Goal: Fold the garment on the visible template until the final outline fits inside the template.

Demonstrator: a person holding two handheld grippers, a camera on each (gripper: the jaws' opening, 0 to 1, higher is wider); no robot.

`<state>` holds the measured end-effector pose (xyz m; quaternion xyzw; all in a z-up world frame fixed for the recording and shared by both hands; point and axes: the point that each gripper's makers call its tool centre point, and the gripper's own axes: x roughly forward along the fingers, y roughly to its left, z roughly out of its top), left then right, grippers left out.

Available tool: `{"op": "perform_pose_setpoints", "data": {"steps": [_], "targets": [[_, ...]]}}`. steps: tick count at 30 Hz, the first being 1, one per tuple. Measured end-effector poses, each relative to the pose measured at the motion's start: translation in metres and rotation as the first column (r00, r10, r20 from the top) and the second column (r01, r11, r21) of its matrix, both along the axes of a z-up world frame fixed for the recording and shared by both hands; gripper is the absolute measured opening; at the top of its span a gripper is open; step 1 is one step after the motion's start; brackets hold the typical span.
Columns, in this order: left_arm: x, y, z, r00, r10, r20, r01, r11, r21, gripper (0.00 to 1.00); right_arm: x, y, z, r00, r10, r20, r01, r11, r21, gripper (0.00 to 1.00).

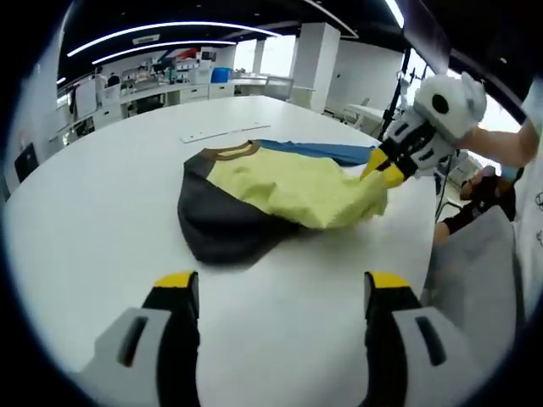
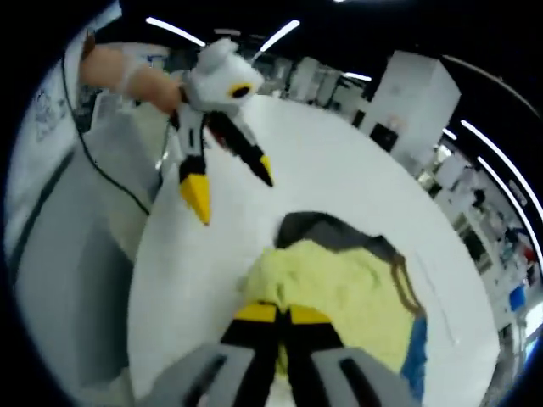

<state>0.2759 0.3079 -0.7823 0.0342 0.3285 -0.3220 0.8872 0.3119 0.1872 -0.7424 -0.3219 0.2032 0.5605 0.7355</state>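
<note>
Your right gripper has its jaws pinched on the yellow-and-dark-grey fabric garment w/ blue part, on the round white table; left gripper hangs wide open, holding nothing.

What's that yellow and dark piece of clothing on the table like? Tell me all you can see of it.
The garment is soft cloth, partly folded and bunched on the white table. A pale yellow panel lies rumpled over a dark grey one, with a brown-edged neckline and a blue part at the far edge. The right gripper pinches its yellow edge, jaws shut on the cloth. The left gripper hangs open, apart from it.
</note>
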Motion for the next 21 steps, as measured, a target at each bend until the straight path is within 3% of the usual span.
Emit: {"op": "perform_pose_setpoints", "data": {"steps": [5, 10, 16, 21], "targets": [[0.0, -0.001, 0.0, 1.0, -0.004, 0.002, 0.004, 1.0, -0.002, 0.76, 0.036, -0.001, 0.035, 0.995, -0.098, 0.001, 0.098, 0.991, 0.096, 0.0], [0.002, -0.002, 0.0, 1.0, 0.001, 0.002, -0.001, 1.0, -0.006, 0.75, 0.07, -0.006, 0.058, 0.979, -0.201, -0.026, 0.203, 0.962, 0.183, 0.0], [0.003, -0.004, 0.0, 1.0, 0.0, 0.0, 0.0, 1.0, -0.007, 0.74, 0.097, -0.015, 0.053, 0.959, -0.281, -0.039, 0.283, 0.941, 0.186, 0.0], [0.005, -0.006, -0.001, 1.0, -0.002, -0.001, 0.002, 1.0, -0.011, 0.73, 0.126, -0.026, 0.033, 0.929, -0.366, -0.045, 0.369, 0.917, 0.151, 0.0]]}}
